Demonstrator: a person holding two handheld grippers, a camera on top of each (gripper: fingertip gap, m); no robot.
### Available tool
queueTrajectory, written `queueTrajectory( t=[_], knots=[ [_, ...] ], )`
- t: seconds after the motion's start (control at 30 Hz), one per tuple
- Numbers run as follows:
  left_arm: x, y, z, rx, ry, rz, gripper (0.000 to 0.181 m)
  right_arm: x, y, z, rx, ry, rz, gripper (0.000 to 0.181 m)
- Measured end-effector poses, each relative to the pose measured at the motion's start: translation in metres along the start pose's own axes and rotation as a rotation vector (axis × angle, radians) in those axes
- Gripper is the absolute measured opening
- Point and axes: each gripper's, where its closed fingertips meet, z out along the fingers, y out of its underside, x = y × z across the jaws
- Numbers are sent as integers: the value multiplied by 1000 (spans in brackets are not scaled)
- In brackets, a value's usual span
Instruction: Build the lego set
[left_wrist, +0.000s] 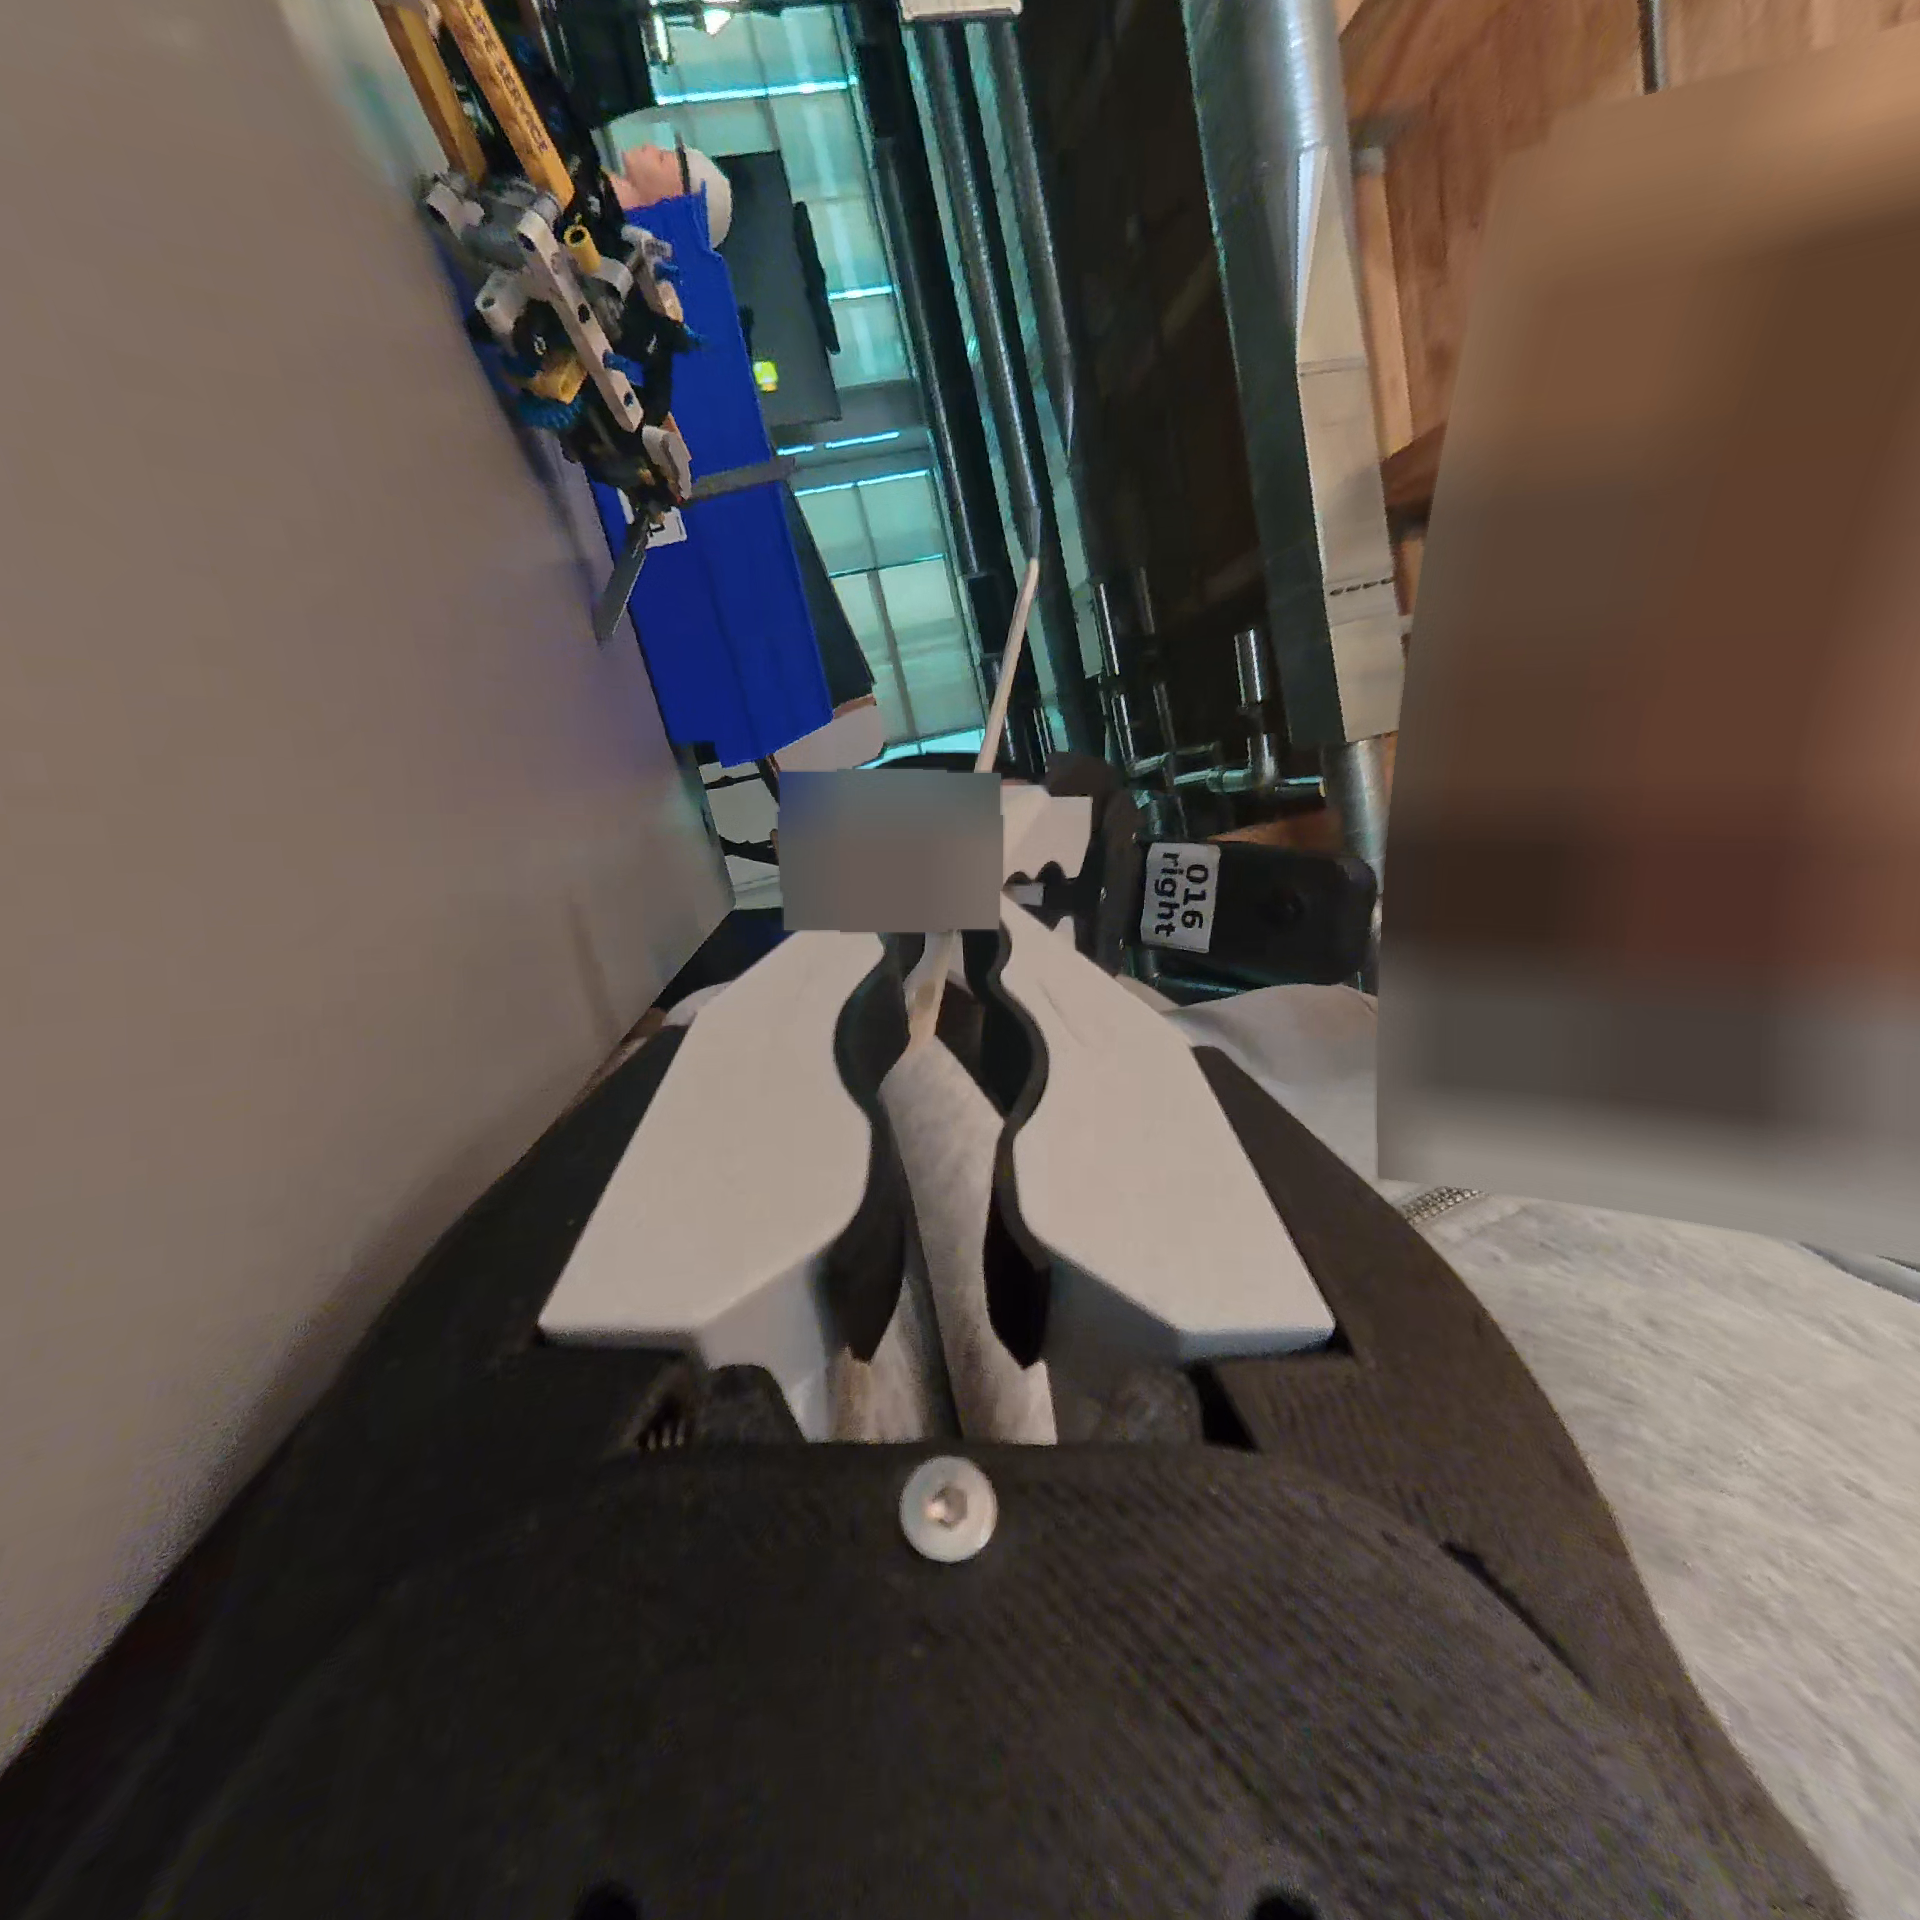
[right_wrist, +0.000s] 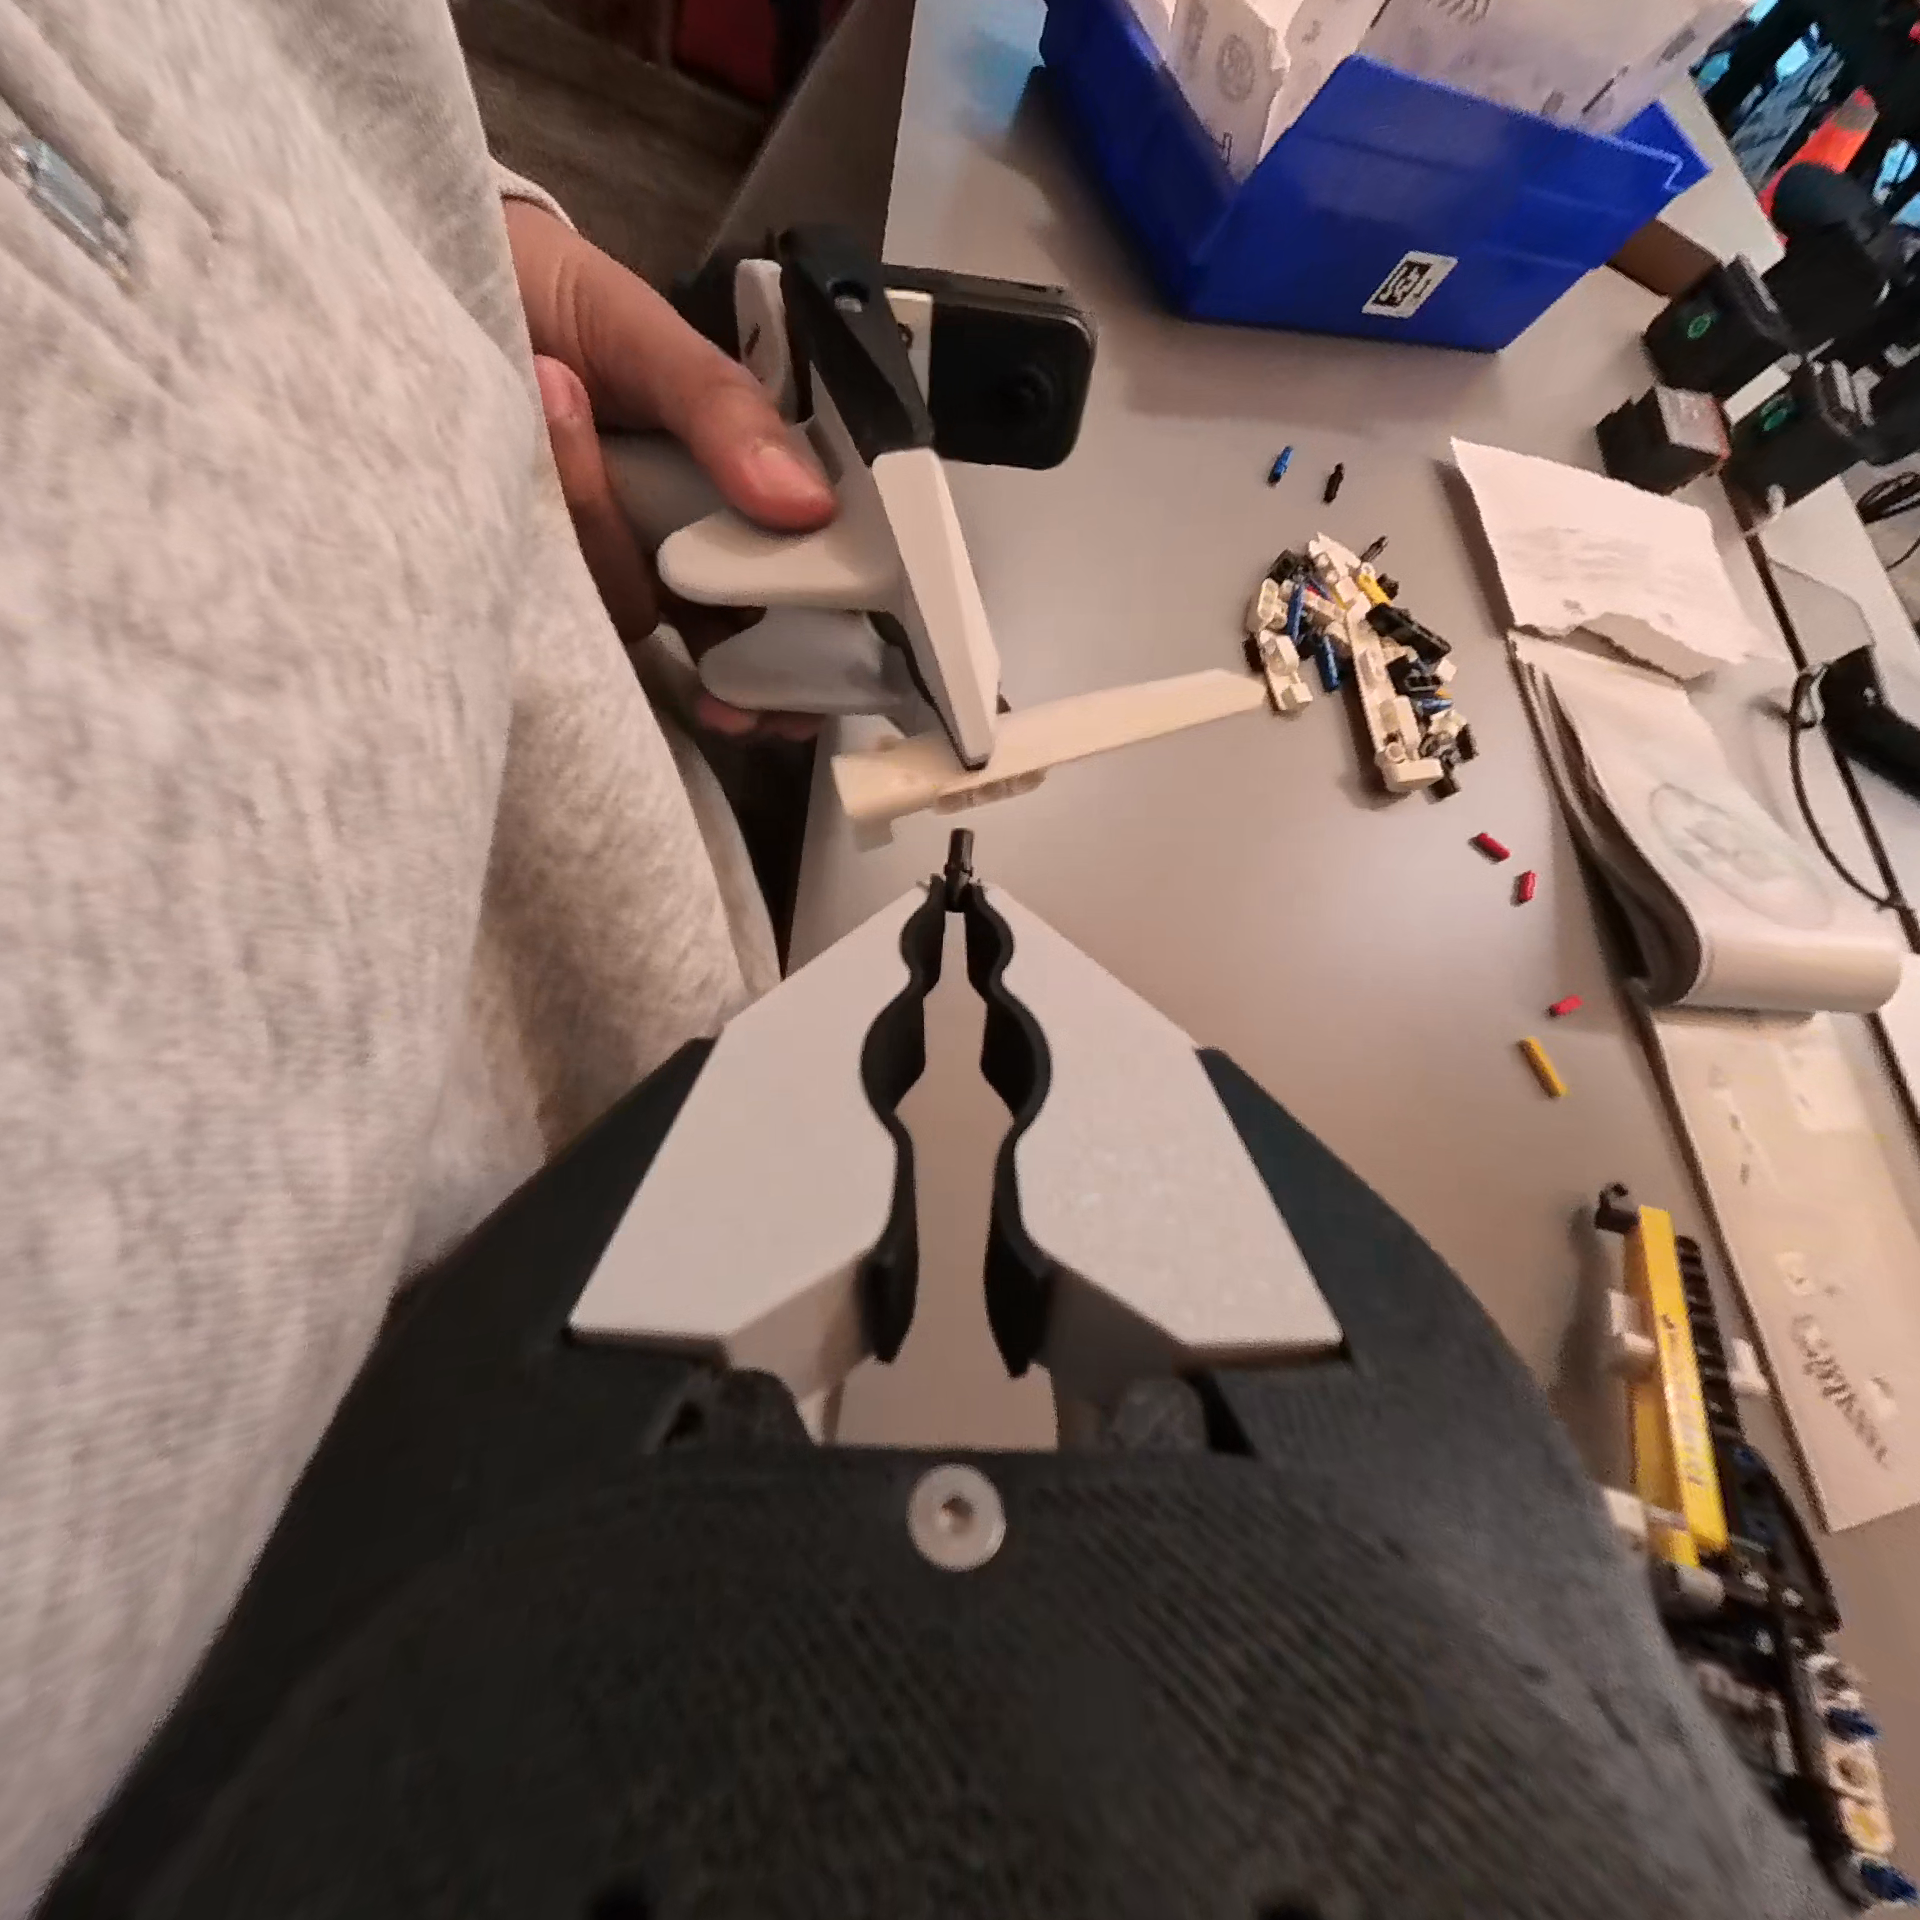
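White lego panel (right_wrist: 1049, 727) gripped in left tongs (right_wrist: 977, 753), black pin (right_wrist: 958, 862) pinched in right tongs (right_wrist: 958, 896)

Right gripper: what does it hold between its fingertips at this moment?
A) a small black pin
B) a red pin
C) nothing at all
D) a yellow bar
A: in the right wrist view the right gripper is shut on a small black pin, which sticks out of its tips just below the long white piece held by the left gripper.
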Motion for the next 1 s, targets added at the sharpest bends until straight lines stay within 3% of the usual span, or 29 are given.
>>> queueTrajectory(
  t=[0.03, 0.57, 0.8, 1.0],
  knots=[
    [0, 1, 2, -5, -5, 3, 4, 1, -1, 0, 1, -2, -17, 2],
    [-13, 3, 9, -10, -112, -1, 5, -2, 9, 1, -66, -38, -213, 1],
    [-16, 5, 10, 15, -93, -59, 5, -4, 8, 0, 44, -130, 126, 1],
    [-10, 8, 14, -5, 7, -121, 6, -6, 7, -5, 173, -283, 432, 1]
  ],
)
